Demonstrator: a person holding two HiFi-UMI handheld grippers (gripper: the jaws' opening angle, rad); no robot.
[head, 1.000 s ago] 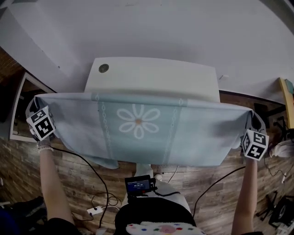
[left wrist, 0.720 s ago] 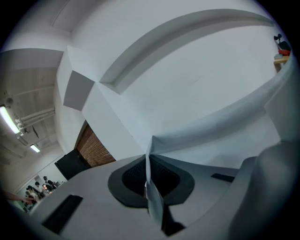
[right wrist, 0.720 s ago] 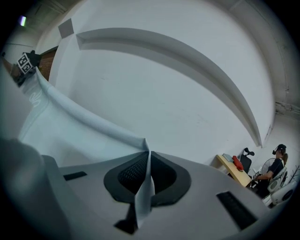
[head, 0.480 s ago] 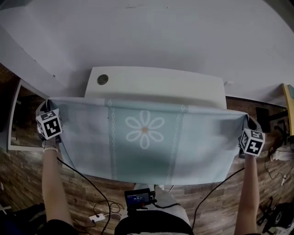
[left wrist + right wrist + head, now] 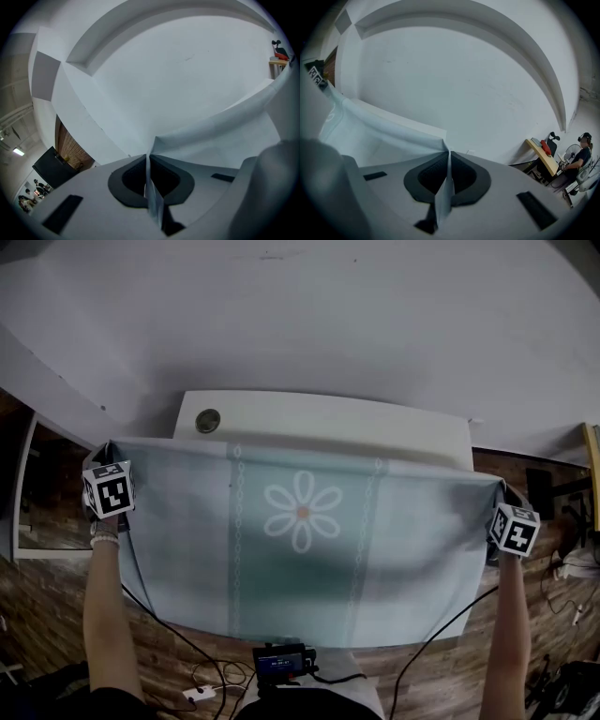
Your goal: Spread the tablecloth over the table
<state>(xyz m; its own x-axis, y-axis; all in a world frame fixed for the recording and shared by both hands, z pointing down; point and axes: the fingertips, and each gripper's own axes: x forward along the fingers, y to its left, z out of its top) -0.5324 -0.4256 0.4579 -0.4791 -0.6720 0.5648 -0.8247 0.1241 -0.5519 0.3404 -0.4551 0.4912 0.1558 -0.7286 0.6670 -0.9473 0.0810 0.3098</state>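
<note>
The tablecloth (image 5: 300, 568) sank toward the desk (image 5: 328, 413), left gripper (image 5: 147, 161) and right gripper (image 5: 449, 159) fingers (image 5: 126, 180) pinched tight on its corners; one slip meant a crooked landing

the white table (image 5: 375, 420) carries a round dark disc (image 5: 208, 420) near its left end.
</note>
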